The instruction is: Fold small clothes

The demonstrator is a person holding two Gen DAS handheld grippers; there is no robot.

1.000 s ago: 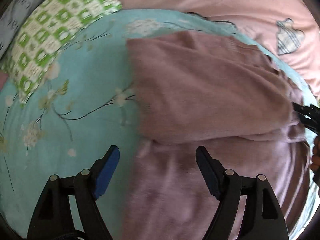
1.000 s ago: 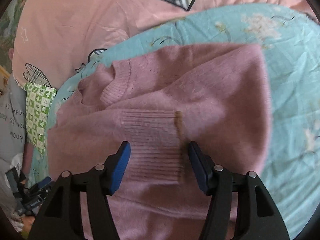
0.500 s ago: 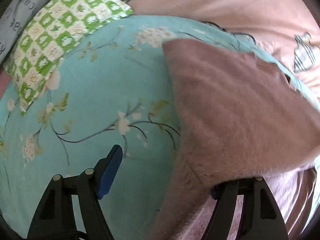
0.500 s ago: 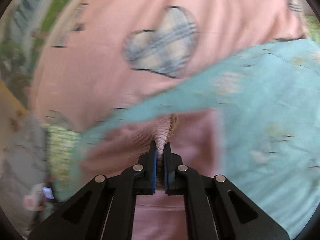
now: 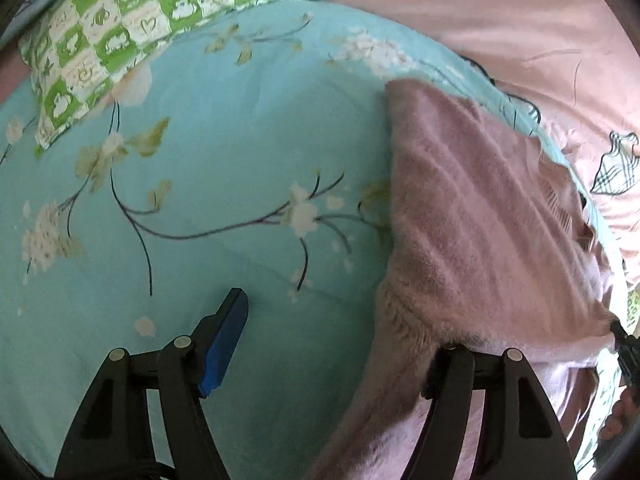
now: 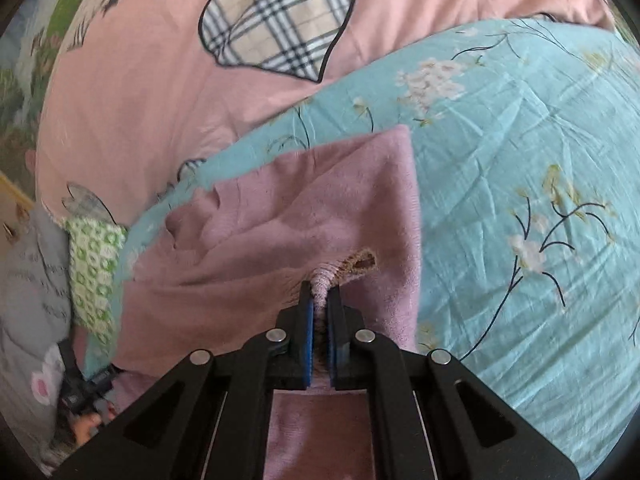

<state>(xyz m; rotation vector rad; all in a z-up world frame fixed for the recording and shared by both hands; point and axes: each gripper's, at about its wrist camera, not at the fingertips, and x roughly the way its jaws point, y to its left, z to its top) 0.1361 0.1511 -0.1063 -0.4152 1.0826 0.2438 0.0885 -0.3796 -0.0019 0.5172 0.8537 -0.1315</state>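
A mauve knit sweater (image 5: 472,216) lies on a turquoise flowered quilt (image 5: 224,168), partly lifted into a tented fold. My left gripper (image 5: 340,328) is open; its left pad (image 5: 224,340) is over bare quilt and its right finger is hidden under the sweater's edge. In the right wrist view my right gripper (image 6: 319,300) is shut on a pinched ridge of the sweater (image 6: 280,232) near its ribbed cuff and holds it raised above the quilt (image 6: 520,160). The right gripper also shows in the left wrist view (image 5: 624,344) at the far right.
A green-and-white checked pillow (image 5: 132,28) lies at the quilt's far left. A pink cover with a plaid heart (image 6: 276,24) lies behind the quilt. Grey fabric (image 6: 32,280) lies at the left of the right wrist view.
My right gripper closed on the sweater and lifted it, pulling the fabric up into a fold. The sweater now drapes over my left gripper's right finger, and more bare quilt shows to the left.
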